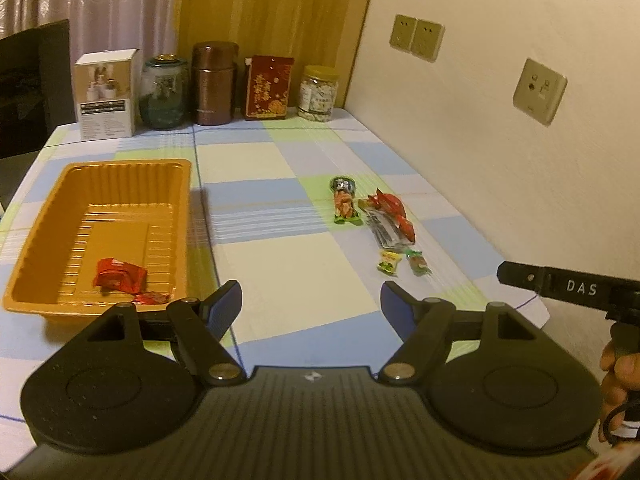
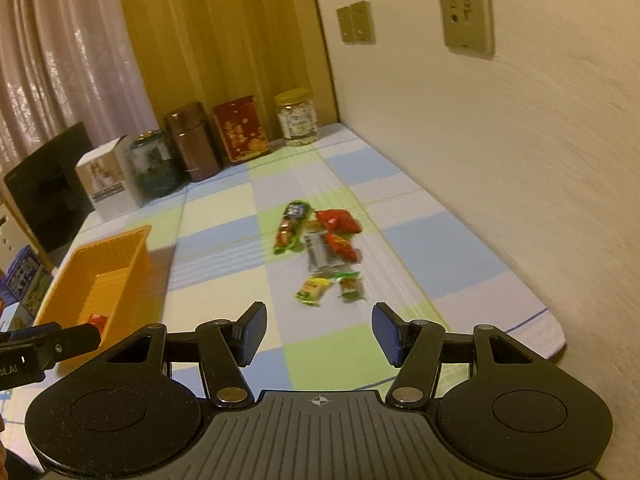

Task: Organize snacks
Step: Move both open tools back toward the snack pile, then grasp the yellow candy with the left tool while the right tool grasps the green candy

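Observation:
An orange plastic tray (image 1: 48,216) sits on the left of the checked tablecloth and holds two red snack packets (image 1: 119,276); the tray also shows in the right wrist view (image 2: 132,252). A cluster of loose snacks lies to the right: a green-and-orange packet (image 1: 344,202) (image 2: 291,226), red packets (image 1: 394,208) (image 2: 338,222), a silver packet (image 1: 384,230) (image 2: 318,254), a small yellow candy (image 1: 389,262) (image 2: 314,290) and a small green candy (image 1: 418,262) (image 2: 350,286). My left gripper (image 1: 312,308) is open and empty above the table's near edge. My right gripper (image 2: 318,330) is open and empty, just short of the candies.
Along the back edge stand a white box (image 1: 106,94), a green glass jar (image 1: 164,92), a brown canister (image 1: 214,82), a red box (image 1: 268,88) and a clear candy jar (image 1: 318,94). A wall with sockets (image 1: 416,36) bounds the right side. A dark chair (image 1: 32,80) stands at left.

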The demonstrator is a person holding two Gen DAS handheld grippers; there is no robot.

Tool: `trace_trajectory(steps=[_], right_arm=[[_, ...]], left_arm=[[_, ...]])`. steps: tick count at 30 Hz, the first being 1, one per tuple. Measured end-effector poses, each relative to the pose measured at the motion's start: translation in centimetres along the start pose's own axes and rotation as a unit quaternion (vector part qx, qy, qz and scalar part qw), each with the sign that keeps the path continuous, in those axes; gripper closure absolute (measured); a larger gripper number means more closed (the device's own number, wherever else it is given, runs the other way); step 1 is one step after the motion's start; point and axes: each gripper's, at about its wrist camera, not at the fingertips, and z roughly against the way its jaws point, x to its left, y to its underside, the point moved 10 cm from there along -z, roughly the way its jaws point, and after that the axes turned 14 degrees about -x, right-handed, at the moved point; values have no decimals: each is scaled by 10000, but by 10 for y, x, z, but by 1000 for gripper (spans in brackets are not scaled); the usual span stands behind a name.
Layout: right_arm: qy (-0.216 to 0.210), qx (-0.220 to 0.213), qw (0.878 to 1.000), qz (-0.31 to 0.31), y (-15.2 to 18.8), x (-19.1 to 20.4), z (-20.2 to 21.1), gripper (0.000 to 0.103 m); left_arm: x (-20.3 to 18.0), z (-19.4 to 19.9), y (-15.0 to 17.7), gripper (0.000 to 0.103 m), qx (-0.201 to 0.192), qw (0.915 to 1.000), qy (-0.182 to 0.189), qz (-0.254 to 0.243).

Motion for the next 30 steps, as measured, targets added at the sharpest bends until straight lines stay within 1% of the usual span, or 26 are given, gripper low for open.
trace_trajectory(steps=[7, 13, 19, 25, 27, 29, 30], right_arm=[[151, 147, 9998, -73, 8, -27, -19, 44], [157, 250, 9996, -37, 15, -43, -47, 44], [85, 377, 9992, -53, 20, -56, -82, 45], [-114, 492, 9987, -67, 25, -57, -116, 45], [-180, 530, 9984, -66, 26, -55, -128, 46], [-252, 574, 9980, -26, 28, -52, -139, 54], [-268, 603, 9978, 9, 30, -51, -144, 56]], left_arm=[[-18, -37, 11, 29, 172, 9996, 176, -122], [-28, -76, 19, 29, 333, 9987, 313, -239], [-36, -114, 26, 29, 419, 9975, 430, -366], [-40, -147, 34, 30, 505, 9959, 523, -538], [-41, -158, 37, 30, 544, 9956, 541, -545], [-42, -166, 40, 30, 583, 9950, 576, -579], [-42, -170, 42, 30, 595, 9946, 596, -608]])
